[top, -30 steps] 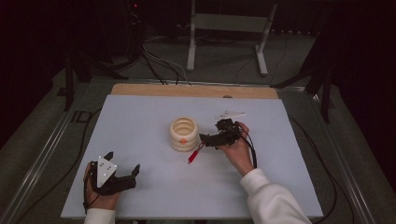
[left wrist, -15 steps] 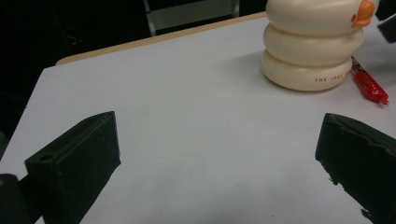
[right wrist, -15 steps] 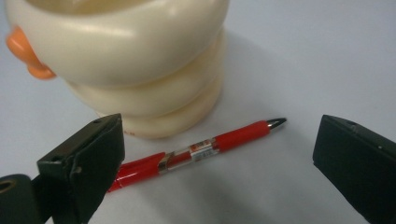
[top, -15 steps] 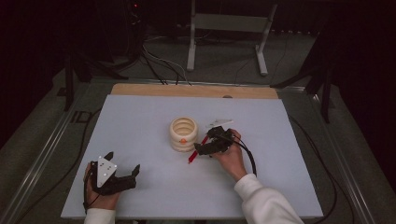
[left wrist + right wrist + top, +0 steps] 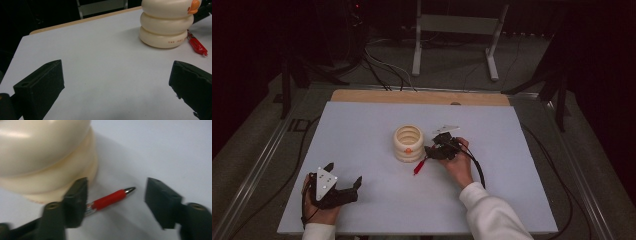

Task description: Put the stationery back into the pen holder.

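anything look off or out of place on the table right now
Nothing stands out. The red pen lies flat on the table beside the upright cream ringed holder, not in it. The right hand-held gripper, whose jaws have just been closing, straddles it without pressing. Nothing looks spilled or damaged.

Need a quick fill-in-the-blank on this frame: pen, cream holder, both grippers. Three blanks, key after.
1. The pen lying on the table has a grip coloured ____.
2. The pen lies beside the cream holder, which is built like three stacked ____.
3. The pen sits between the jaws of the ____ gripper; the left gripper is apart from it, jaws wide.

Missing words: red; rings; right
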Tool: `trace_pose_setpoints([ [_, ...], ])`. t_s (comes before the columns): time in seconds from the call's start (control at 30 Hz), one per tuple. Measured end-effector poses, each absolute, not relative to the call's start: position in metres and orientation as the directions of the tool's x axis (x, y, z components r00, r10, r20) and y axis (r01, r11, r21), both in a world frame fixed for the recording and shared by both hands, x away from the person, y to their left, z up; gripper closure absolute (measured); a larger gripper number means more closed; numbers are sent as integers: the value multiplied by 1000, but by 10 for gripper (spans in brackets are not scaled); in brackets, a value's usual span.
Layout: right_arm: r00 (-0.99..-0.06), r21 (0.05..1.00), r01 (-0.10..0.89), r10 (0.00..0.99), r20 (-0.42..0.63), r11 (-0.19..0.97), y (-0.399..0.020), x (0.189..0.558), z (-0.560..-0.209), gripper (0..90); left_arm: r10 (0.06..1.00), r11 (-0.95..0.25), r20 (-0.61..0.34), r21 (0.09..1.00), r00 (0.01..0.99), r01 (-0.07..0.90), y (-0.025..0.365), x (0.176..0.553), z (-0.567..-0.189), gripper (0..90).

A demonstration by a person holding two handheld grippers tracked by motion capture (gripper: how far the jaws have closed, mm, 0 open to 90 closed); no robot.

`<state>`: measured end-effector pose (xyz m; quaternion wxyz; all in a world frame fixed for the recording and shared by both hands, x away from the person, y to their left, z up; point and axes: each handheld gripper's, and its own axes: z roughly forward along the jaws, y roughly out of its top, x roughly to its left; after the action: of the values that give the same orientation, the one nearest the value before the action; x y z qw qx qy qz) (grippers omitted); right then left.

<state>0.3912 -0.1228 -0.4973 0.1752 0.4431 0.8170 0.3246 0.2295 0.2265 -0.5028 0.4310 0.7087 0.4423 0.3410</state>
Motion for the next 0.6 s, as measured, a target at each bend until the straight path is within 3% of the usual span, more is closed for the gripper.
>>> trace_pose_setpoints([
  [0.03, -547, 687, 607, 837, -3, 399, -123, 393, -497, 449, 921, -237, 102, 913, 376, 333, 227, 230, -503, 4],
  [0.07, -547, 687, 607, 837, -3, 399, -123, 393, -497, 533, 921, -237, 102, 913, 376, 333, 227, 230, -503, 4],
  [0.1, -547, 687, 607, 837, -3, 399, -123, 393, -497, 533, 921, -237, 101, 913, 377, 333, 226, 230, -503, 4],
  [0.13, -582, 684, 597, 813, 10, 419, -120, 399, -499, 811, 921, -237, 102, 913, 377, 333, 226, 230, -503, 5],
  [0.2, -582, 684, 597, 813, 10, 419, -120, 399, -499, 811, 921, -237, 101, 913, 377, 333, 226, 230, -503, 5],
  [0.27, -595, 675, 590, 804, -8, 443, -117, 404, -501, 900, 920, -236, 100, 913, 378, 333, 227, 230, -503, 5],
  [0.6, -627, 613, 601, 778, -37, 513, -110, 419, -513, 900, 919, -237, 100, 913, 381, 332, 226, 230, -503, 4],
])
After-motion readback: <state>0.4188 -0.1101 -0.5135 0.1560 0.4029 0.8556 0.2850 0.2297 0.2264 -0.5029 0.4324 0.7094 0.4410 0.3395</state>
